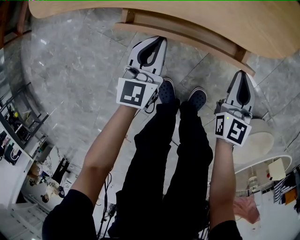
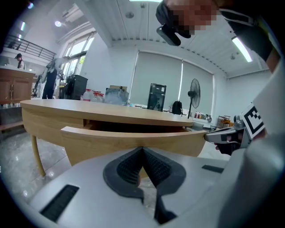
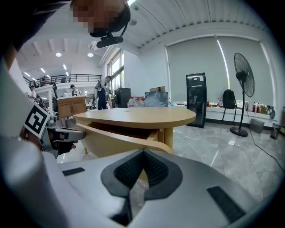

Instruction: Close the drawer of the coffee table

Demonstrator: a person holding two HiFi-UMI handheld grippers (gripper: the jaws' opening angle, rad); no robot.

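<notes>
**Drawer open, both grippers lined up on its front; the closing push is not yet made**

Head view: the wooden desk, which is the coffee table of the task, fills the frame's 12 o'clock edge. Its drawer stands pulled out toward the person, its curved front running from 12 o'clock down toward 2 o'clock. A dark gap shows between the drawer front and the desk top.

The left gripper points at the front from just left of 12 o'clock. The right gripper points at the front's far end at about 2 o'clock. The two are well apart, one toward each end of the front. The person's shoes stand between them on the grey tiled floor.

Left gripper view: the jaws of the left gripper are pressed together with nothing between them. The drawer lies straight ahead at 12 o'clock, under the desk. The right gripper shows at 3 o'clock.

Right gripper view: the jaws of the right gripper likewise meet tip to tip and hold nothing. The drawer is just beyond them, and the left gripper shows at 9 o'clock.

Progress, as a judgement: the approach looks complete, but no closing travel is evident. Whether either tip touches the front cannot be settled. What remains is the whole push, an even one from both ends so that the curved front goes in square.
</notes>
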